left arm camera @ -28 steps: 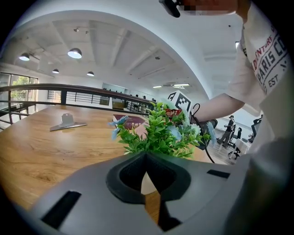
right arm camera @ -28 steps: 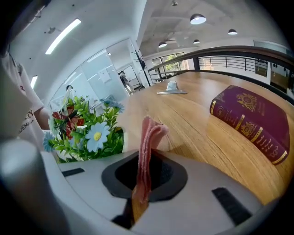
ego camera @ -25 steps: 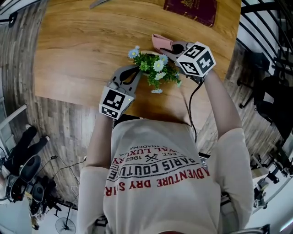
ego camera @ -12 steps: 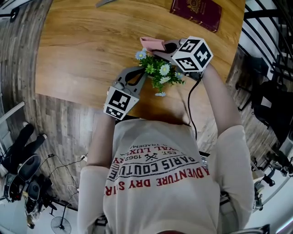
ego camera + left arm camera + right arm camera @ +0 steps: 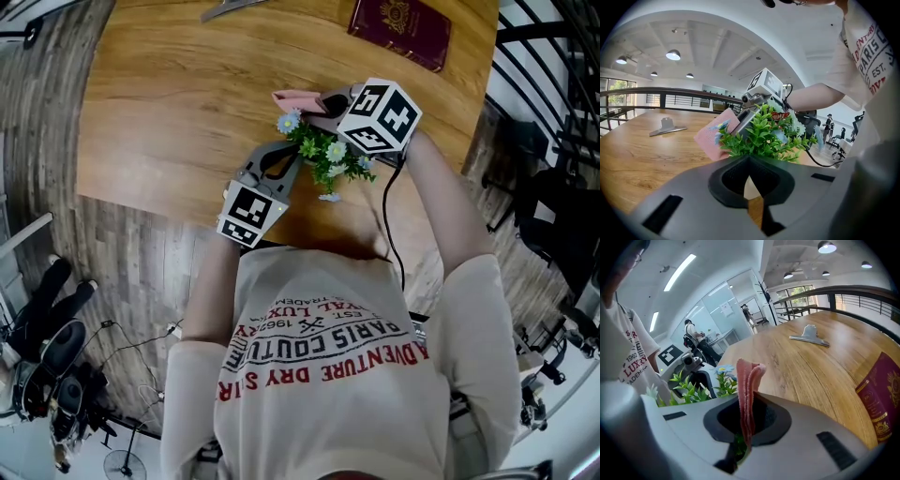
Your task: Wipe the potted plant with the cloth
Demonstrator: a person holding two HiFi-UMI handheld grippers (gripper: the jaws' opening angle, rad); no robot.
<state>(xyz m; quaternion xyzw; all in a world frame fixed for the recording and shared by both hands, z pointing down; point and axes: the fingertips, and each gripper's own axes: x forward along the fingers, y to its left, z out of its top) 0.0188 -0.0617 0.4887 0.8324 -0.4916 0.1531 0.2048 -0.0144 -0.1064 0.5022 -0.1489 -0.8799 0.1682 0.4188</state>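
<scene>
- Head view: I'm looking steeply down on the wooden desk. The potted plant stands near its close edge, right between my two tools.
- The right tool is clenched on the pink cloth. In the right gripper view the cloth sticks up out of the closed jaws as a folded strip. A bit of green leaf shows down in the slit under it.
- The cloth is at the far side of the plant, right by a little blue flower. From the left gripper view it looks to be up against the foliage on the plant's left, with leaves overlapping its lower edge.
- The left tool comes in from the near left, tips down at the foot of the plant. Its jaws are clenched tight together.
- There's a pale sliver showing in the slit between them. I honestly can't tell if that's the pot being pinched or just something seen through the gap.
- The plant itself is upright, bushy green leaves with small white and blue flowers on top.
- The right tool's marker cube sits just above the plant's right side in the head view, so some leaves are hidden there.
- Other stuff on the desk: a maroon booklet at the far right and a metal clip further out. Both are well apart from the plant.
</scene>
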